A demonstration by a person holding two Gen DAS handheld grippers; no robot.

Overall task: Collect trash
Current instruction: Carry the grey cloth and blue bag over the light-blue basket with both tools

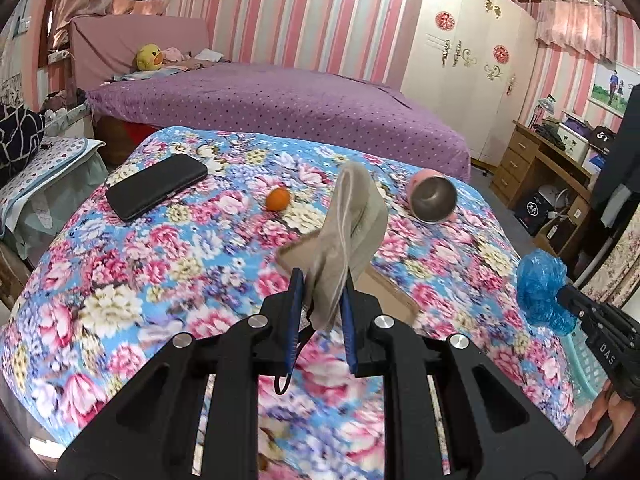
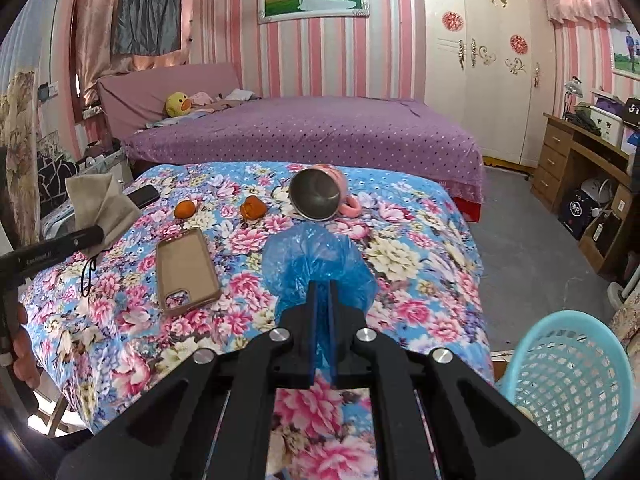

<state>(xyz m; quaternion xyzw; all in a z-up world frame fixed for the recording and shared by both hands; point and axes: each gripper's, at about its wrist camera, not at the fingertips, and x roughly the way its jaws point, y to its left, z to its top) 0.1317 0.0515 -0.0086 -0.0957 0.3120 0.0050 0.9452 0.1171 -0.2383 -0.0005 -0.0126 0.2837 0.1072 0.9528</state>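
Observation:
My left gripper [image 1: 322,280] is shut on a crumpled grey cloth mask [image 1: 352,216], held above the floral bedspread [image 1: 160,272], with a black loop hanging below it. From the right wrist view the same gripper [image 2: 100,233] and mask [image 2: 100,204] show at the far left. My right gripper [image 2: 324,288] is shut on a crinkled blue plastic bag [image 2: 316,260], which the left wrist view shows as the bag [image 1: 540,292] at the right edge. A light-blue mesh basket [image 2: 568,384] stands on the floor to the right of the bed.
On the bedspread lie a black phone [image 1: 156,186], a tan phone case [image 2: 186,272], an orange [image 2: 185,209], a piece of orange peel [image 2: 253,207] and a pink mug [image 2: 320,192] tipped on its side. A purple bed [image 2: 320,132] lies behind, and a wooden desk [image 2: 580,168] stands at the right.

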